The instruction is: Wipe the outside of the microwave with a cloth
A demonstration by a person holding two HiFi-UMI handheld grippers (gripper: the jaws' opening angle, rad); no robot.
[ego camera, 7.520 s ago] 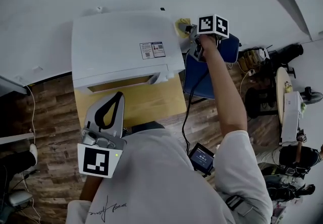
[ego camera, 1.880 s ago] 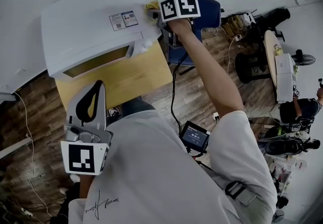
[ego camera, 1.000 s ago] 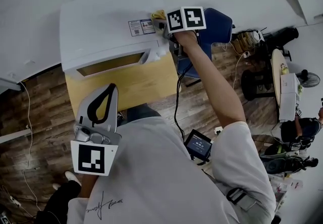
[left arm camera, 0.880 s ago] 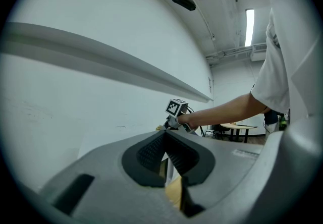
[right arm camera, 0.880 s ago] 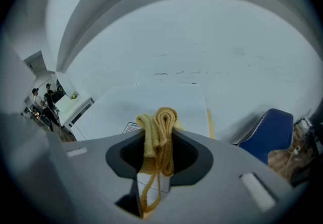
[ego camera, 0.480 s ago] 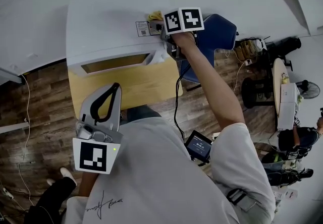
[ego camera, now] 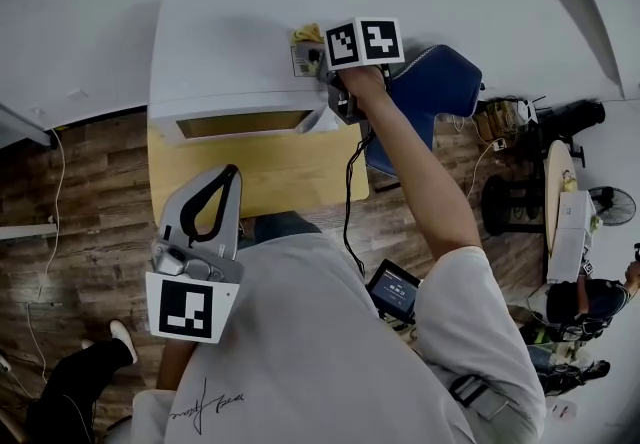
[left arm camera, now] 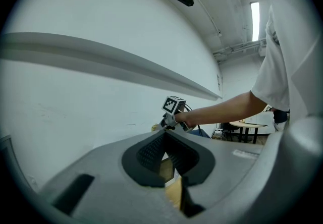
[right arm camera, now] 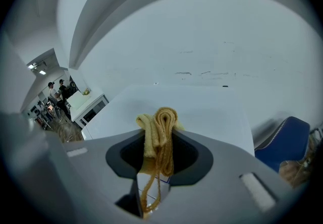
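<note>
Inward shift since the earliest frame: right gripper (ego camera: 322,52) has left the rear right corner of the microwave (ego camera: 220,52) and now sits over the top panel, just beside the label (ego camera: 300,62).

- Right gripper pinches the yellow cloth (ego camera: 306,33). Its own view shows the folds bunched between the jaws, with a loose strand hanging down. The cloth rests on the microwave's top panel, toward the right rear.
- Left gripper (ego camera: 232,177) is pressed together on nothing, held back at 7 o'clock of the microwave over the front edge of the counter (ego camera: 270,177), well apart from the work.
- Step in hand, as I read it: wiping the top panel, with only the right end covered so far. Next move calls for dragging the cloth toward 9 o'clock across the bare top, keeping pressure so the wad stays flat, then going down the sides and the door front.
- Around: blue chair (ego camera: 440,82) at 3 o'clock of the microwave; gripper cable (ego camera: 349,202) trailing down past the counter's right edge.
- In the way: the wall sits close behind the microwave, so rear access looks tight. The cable could snag on the counter's corner.
</note>
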